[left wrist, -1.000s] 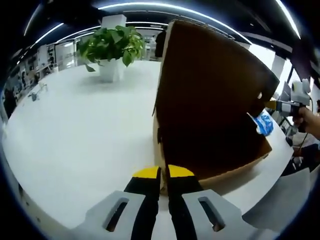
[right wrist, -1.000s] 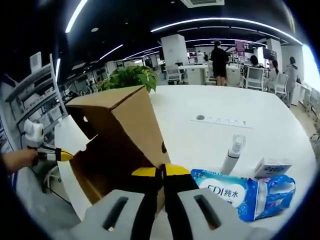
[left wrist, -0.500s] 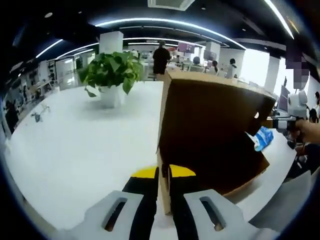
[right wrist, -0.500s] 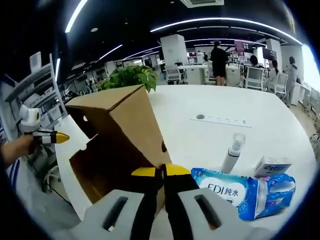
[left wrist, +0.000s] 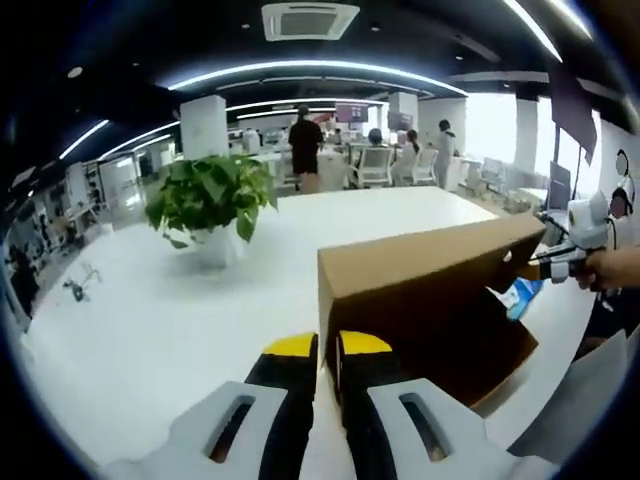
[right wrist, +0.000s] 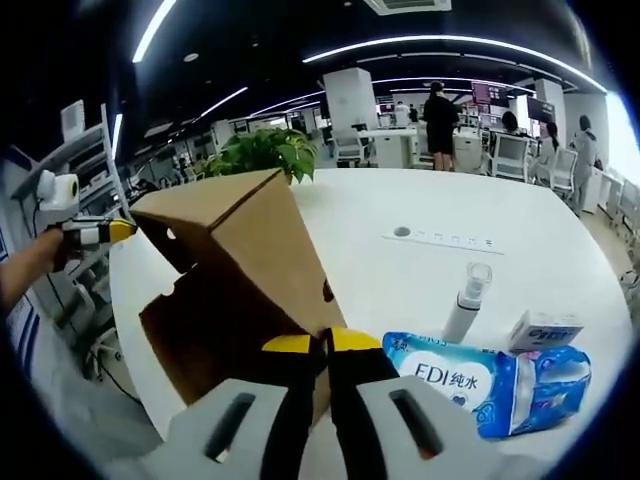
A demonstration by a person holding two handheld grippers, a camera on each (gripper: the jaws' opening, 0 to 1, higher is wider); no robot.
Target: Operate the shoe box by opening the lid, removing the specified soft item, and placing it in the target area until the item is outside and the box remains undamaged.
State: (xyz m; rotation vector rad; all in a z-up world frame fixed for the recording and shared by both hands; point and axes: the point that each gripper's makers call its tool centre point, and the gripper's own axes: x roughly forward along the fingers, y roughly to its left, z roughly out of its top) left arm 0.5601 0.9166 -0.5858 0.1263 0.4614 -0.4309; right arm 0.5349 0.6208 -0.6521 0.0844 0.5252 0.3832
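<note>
Two grips on one shoe box [left wrist: 420, 290], standing on the white counter [left wrist: 150, 330]; left gripper [left wrist: 327, 350] with yellow-tipped fingers [left wrist: 290, 348] closed on the near vertical edge of a cardboard wall; right gripper [right wrist: 322, 345] pinched likewise on the opposite lower corner, beside a small round hole in the side. Cannot tell whether the lid is off; dark hollow facing down and sideways in the right gripper view, so probably tipped or being turned.

Best handled gently: keep both pinches on the folded edges where the board is stiffest; move the hands together, never apart, to avoid tearing a seam; lower until one broad face lies flat on the counter; only then release.

Plain brown corrugated board, matt, sharp-cornered, thin-walled, likely to crease under a hard squeeze; notched flap on one side.

Just beside the box, a blue plastic-wrapped packet [right wrist: 470, 385], glossy, plump and yielding, possibly the soft item already outside; near it a slim white spray bottle [right wrist: 465, 300] upright and a small tissue pack [right wrist: 545, 330]. Well apart, a leafy potted plant [left wrist: 210, 195] in a white pot; smooth, bare counter around it.
</note>
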